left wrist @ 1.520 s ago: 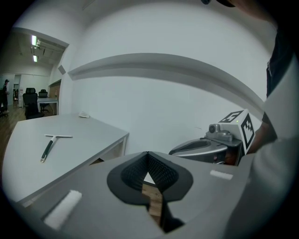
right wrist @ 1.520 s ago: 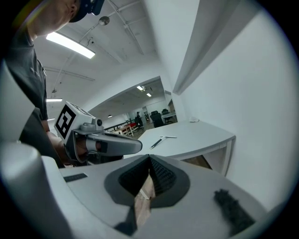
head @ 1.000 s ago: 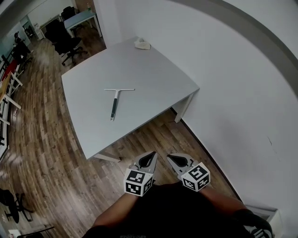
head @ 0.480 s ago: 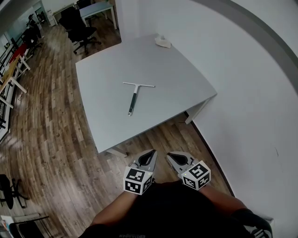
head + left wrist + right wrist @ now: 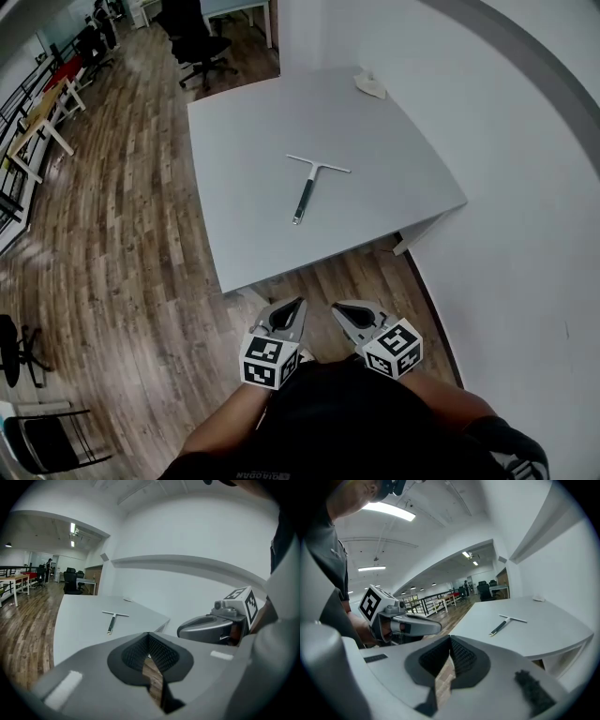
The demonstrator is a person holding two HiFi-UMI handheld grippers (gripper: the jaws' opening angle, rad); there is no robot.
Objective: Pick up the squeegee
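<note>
The squeegee [image 5: 308, 186] lies flat on the grey table [image 5: 253, 225], its white T-shaped blade at the far end and its dark handle pointing toward me. It also shows small in the left gripper view [image 5: 111, 620] and in the right gripper view [image 5: 505, 623]. My left gripper [image 5: 289, 307] and right gripper [image 5: 341, 310] hang side by side close to my body, short of the table's near edge and well apart from the squeegee. Both are shut with nothing between the jaws.
A crumpled white cloth [image 5: 370, 85] sits at the table's far right corner. A white wall [image 5: 506, 141] runs along the table's right side. Wooden floor [image 5: 122, 262] spreads to the left, with black office chairs [image 5: 200, 37] and further desks beyond the table.
In the head view the table and squeegee have shifted rightward and slightly up as I moved across the room. Both grippers keep their place near my body and stay shut.
</note>
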